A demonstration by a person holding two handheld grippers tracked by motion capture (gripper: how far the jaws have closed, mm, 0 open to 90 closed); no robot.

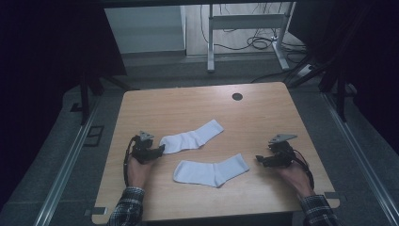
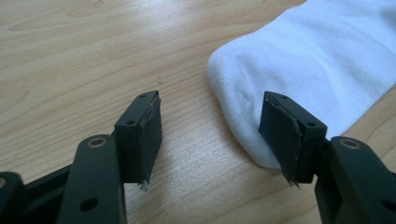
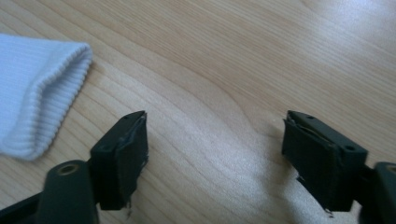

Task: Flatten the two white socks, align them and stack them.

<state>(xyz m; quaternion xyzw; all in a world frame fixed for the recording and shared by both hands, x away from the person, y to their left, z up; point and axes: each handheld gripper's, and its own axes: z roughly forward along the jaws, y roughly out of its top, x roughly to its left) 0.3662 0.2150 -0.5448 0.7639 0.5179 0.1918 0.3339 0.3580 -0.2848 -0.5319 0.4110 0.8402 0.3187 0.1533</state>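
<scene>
The fingers [image 2: 140,135] of the left gripper [image 2: 215,135] stand spread, one of them beside the toe of the upper white sock [image 2: 322,60], pinching nothing. The right gripper [image 3: 217,156] is likewise spread over bare wooden table [image 3: 224,70], near the ribbed cuff of the lower white sock [image 3: 37,88], which lies flat between both hands.

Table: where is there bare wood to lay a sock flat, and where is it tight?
The far half of the table is bare, from the farther sock back to the round hole. A bare strip runs along the near edge below the nearer sock. The middle is crowded: both socks lie between the left gripper and right gripper.
</scene>
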